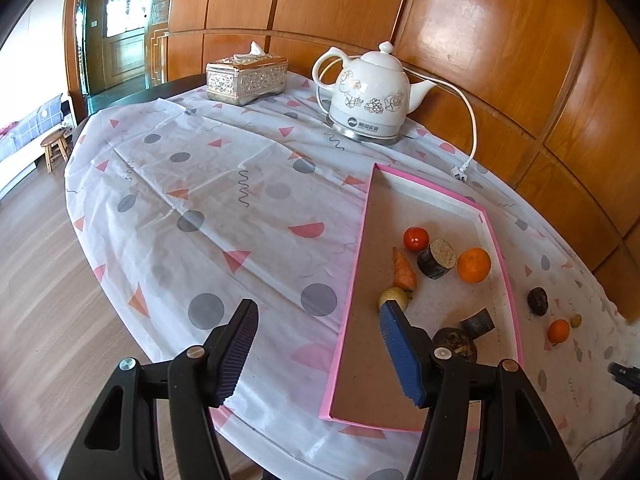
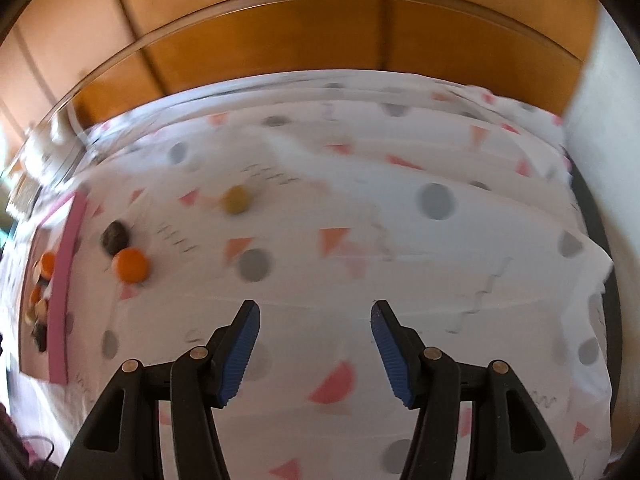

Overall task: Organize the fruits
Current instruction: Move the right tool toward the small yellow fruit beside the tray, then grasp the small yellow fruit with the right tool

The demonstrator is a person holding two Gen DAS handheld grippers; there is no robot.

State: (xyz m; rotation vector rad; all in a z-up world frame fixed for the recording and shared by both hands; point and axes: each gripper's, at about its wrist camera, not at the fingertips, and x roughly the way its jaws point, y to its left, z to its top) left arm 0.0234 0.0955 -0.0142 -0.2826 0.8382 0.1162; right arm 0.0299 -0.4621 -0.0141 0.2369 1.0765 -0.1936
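A pink-rimmed tray (image 1: 352,280) lies on the patterned tablecloth. In it sit a tomato (image 1: 415,239), a carrot piece (image 1: 404,271), a dark cut chunk (image 1: 437,258), an orange (image 1: 474,265), a yellowish fruit (image 1: 394,297) and two dark pieces (image 1: 476,322). Right of the tray, on the cloth, lie a dark fruit (image 1: 537,301), a small orange (image 1: 558,331) and a small green fruit (image 1: 576,320). My left gripper (image 1: 318,316) hangs open over the tray's near left rim, empty. My right gripper (image 2: 316,312) is open and empty above bare cloth; the orange (image 2: 131,265), dark fruit (image 2: 116,236) and green fruit (image 2: 237,199) lie ahead to its left.
A white ceramic kettle (image 1: 370,94) with a cord and plug (image 1: 460,172) stands at the back, a silver tissue box (image 1: 247,76) to its left. Wood panelling closes off the far side. The table's edge drops to a wooden floor on the left, where a small stool (image 1: 55,148) stands.
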